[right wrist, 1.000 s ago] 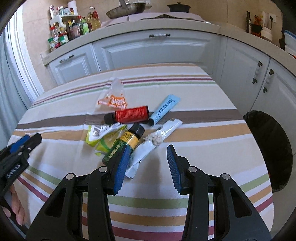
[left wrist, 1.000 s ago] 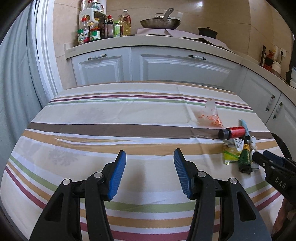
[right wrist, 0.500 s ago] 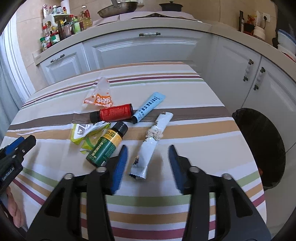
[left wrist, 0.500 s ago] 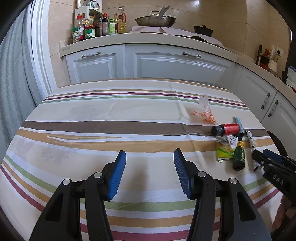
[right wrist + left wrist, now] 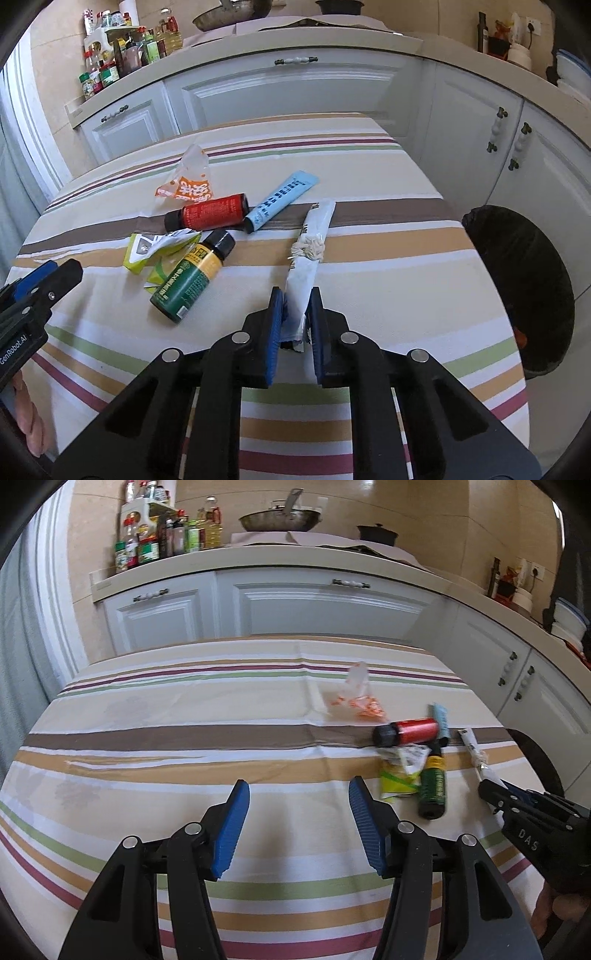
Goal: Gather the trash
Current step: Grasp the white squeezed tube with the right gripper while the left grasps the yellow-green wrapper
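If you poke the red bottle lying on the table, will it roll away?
Probably yes: the red bottle lies on its side and looks round, so a push across it should roll it. The blue tube touching its base might stop it one way. The striped tablecloth may slow it.

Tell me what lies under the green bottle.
The green bottle lies across the yellow-green wrapper, on the striped tablecloth. Whatever else sits beneath its body is hidden.
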`<state>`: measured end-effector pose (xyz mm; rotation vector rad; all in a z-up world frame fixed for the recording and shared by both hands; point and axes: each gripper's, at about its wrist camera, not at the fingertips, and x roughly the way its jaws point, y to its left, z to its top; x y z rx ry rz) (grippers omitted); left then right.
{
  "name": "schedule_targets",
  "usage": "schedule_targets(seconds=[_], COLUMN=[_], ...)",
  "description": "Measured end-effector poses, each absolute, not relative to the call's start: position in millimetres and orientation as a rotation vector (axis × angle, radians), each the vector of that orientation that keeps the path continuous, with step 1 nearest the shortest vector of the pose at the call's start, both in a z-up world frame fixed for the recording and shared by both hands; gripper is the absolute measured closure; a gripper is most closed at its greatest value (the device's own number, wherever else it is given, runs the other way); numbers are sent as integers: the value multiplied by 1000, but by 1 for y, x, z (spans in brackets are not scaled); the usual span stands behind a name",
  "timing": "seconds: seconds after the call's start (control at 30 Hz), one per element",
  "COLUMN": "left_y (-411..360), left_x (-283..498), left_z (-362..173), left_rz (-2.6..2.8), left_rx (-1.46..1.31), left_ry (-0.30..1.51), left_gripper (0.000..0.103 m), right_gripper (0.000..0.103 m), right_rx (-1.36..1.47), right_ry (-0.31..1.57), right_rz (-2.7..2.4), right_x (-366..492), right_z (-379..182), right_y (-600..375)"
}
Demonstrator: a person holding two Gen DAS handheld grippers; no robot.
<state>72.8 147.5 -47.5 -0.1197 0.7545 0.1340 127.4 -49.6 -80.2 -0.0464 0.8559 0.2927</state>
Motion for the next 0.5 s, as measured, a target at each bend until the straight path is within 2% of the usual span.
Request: schedule_targets(seconds=[0.5], left_y=[102], left_x=[98], left_z=[-50], left_rz=[70], left_rx=[-104], left_ry=[774], left_gripper=[47], right_gripper=[89], right_rx=[-29], right_ry=[802], right_rz=[269], right_x=[130], right_z=[-75], right_y=[-96])
